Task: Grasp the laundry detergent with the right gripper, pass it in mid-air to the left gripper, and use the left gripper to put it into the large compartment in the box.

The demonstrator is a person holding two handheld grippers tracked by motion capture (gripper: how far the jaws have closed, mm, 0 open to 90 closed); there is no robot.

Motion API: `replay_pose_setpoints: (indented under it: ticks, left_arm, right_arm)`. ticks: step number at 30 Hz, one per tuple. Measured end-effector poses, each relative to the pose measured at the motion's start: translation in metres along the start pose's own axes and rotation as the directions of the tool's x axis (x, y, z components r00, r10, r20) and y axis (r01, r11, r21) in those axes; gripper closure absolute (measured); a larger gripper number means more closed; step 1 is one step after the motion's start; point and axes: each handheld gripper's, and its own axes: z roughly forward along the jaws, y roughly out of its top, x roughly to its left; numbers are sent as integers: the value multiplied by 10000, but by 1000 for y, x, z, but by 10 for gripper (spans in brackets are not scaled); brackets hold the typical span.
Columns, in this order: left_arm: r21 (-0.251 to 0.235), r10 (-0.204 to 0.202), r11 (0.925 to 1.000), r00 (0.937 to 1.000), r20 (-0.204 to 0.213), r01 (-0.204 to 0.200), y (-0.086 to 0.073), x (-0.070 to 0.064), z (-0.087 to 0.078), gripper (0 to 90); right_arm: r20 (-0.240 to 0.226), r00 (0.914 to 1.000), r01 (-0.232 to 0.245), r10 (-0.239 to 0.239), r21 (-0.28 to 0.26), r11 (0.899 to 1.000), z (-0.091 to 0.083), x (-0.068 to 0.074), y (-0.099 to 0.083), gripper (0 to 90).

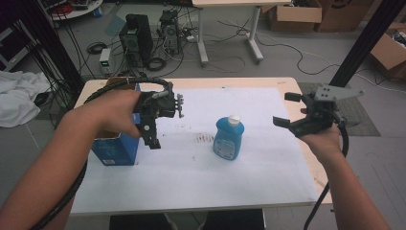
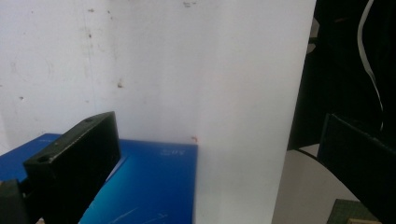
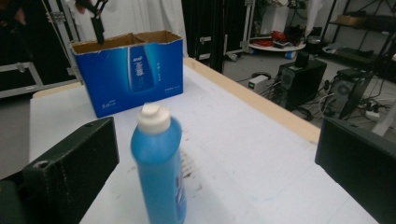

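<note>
Blue bottle [image 3: 158, 163] stands ahead between my right gripper's [image 1: 293, 110] spread jaws; next, advance and clamp. Left gripper [image 1: 154, 125], jaws apart, hovers beside box [image 1: 115, 148].

One blue bottle [image 1: 228, 138] and one blue box [image 1: 116, 143] stand on one table [image 1: 268, 172]. Two grippers, left [image 1: 152, 136] and right [image 1: 289, 109], hover above.

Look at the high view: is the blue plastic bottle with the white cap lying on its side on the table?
No, the blue plastic bottle stands upright on the white table cover, its white cap on top.
</note>
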Motion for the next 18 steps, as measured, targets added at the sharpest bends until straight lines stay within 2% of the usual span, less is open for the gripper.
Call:
replay_pose_setpoints:
  ticks: [1,3,4,7,13,17,18]
  left_arm:
    - [-11,25,10000,10000,26,-25,1,0,0,1]
    - [-21,40,10000,10000,16,-40,2,0,0,1]
    - [-16,71,10000,10000,19,-71,2,-1,1,1]
    - [6,50,10000,10000,27,-50,1,-1,1,1]
    - [16,28,10000,10000,89,-28,-1,-2,2,1]
    - [6,33,10000,10000,79,-33,-2,-3,2,1]
    - [14,11,10000,10000,72,-11,-2,-3,3,1]
  right_arm:
    - [-11,10000,1,-1,25,10000,-3,3,-13,0]
    - [-30,10000,-14,14,42,10000,-3,4,-16,0]
    - [-114,9999,-38,39,69,10000,-2,9,-28,0]
    - [-273,9996,-55,61,196,9998,4,14,-44,0]
    - [-659,9974,-275,302,419,9987,25,19,-77,0]
    - [-795,9961,-347,388,521,9980,38,21,-88,0]
    - [-847,9951,-470,506,446,9979,46,21,-95,0]
